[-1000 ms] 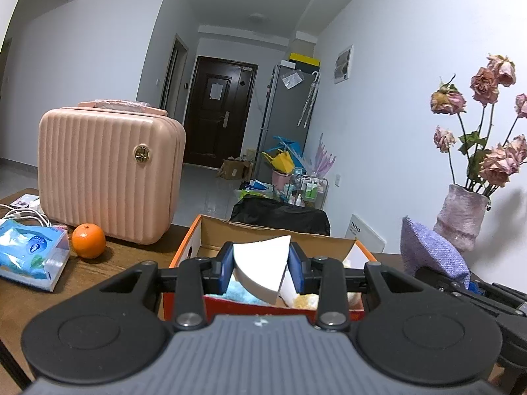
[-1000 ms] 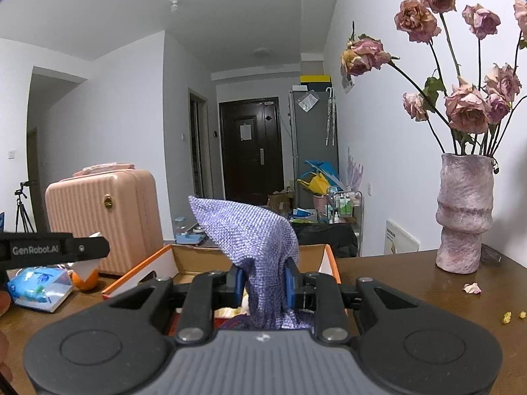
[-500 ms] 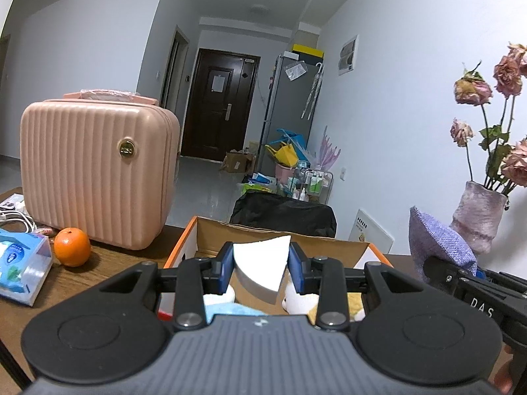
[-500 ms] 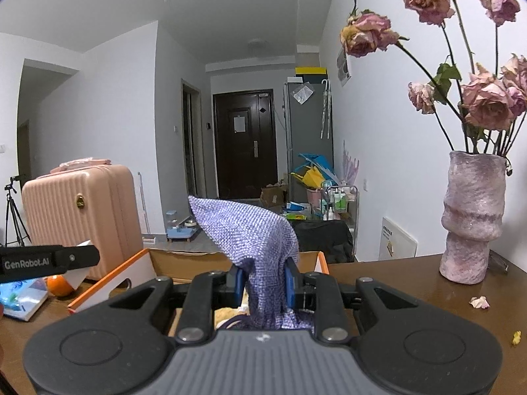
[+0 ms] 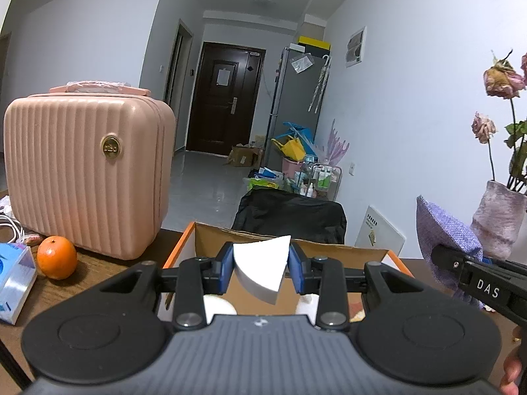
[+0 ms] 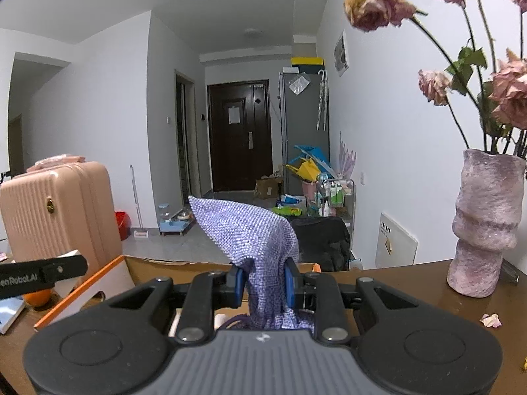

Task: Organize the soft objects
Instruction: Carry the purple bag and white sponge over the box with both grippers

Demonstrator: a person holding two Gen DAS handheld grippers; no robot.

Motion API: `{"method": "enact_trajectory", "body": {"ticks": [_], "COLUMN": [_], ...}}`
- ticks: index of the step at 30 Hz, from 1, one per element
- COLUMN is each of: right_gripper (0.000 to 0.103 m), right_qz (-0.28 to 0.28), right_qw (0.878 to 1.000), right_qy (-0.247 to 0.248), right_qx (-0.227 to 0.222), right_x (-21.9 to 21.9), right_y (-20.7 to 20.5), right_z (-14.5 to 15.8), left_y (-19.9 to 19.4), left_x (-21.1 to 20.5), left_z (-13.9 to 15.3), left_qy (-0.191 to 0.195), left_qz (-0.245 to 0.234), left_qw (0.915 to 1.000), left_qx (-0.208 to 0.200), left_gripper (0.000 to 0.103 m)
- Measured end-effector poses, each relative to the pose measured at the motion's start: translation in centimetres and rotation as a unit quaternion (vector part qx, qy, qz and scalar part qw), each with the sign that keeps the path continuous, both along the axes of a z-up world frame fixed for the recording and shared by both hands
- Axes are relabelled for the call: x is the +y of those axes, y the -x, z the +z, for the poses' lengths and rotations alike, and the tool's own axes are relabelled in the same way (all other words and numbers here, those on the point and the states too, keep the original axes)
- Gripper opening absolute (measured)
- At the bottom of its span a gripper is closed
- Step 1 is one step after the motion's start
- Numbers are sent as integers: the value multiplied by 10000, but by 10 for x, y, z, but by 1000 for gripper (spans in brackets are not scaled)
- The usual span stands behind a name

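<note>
My left gripper (image 5: 262,265) is shut on a white wedge-shaped sponge (image 5: 260,266), held over the near edge of an open orange cardboard box (image 5: 184,240). Pale soft items (image 5: 219,304) lie inside the box below it. My right gripper (image 6: 263,281) is shut on a purple woven cloth pouch (image 6: 250,230), whose corner sticks up above the blue pads (image 6: 237,283). That pouch (image 5: 444,230) and the right gripper's black side show at the right of the left wrist view. The box (image 6: 82,299) lies ahead and left in the right wrist view.
A pink ribbed case (image 5: 85,174), an orange (image 5: 56,256) and a blue tissue pack (image 5: 13,276) stand left of the box on the wooden table (image 6: 428,283). A pink vase (image 6: 484,220) with dried roses stands at the right, with fallen petals (image 6: 490,320) near it.
Both grippers have moved forward toward the box with their loads still held; the case, the box and the vase look nearer, and the tissue pack has slid toward the left edge.
</note>
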State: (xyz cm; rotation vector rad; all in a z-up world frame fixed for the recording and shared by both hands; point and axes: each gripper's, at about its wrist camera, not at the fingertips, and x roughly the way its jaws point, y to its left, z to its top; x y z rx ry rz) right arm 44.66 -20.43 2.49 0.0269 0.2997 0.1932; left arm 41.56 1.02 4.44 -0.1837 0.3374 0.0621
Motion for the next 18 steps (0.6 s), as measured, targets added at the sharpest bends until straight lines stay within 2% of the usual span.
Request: {"method": "enact_trajectory", "body": {"ticks": [13,18], "right_gripper": [23,23], "right_qz": [-37,59], "right_qw": [9985,9975], "right_qy": [122,54], "right_qx": [529,698], "right_x": [3,5], "right_y": [-43,-48], "right_z": [-15,-26], "left_y": [-33,-40], "left_x": [3,4], "left_z": [-16,-24], "left_qy": [-125,-186], "left_qz": [123,156], "left_qw": [9993,9986], "left_qx": [315,462], "left_gripper": [35,35]}}
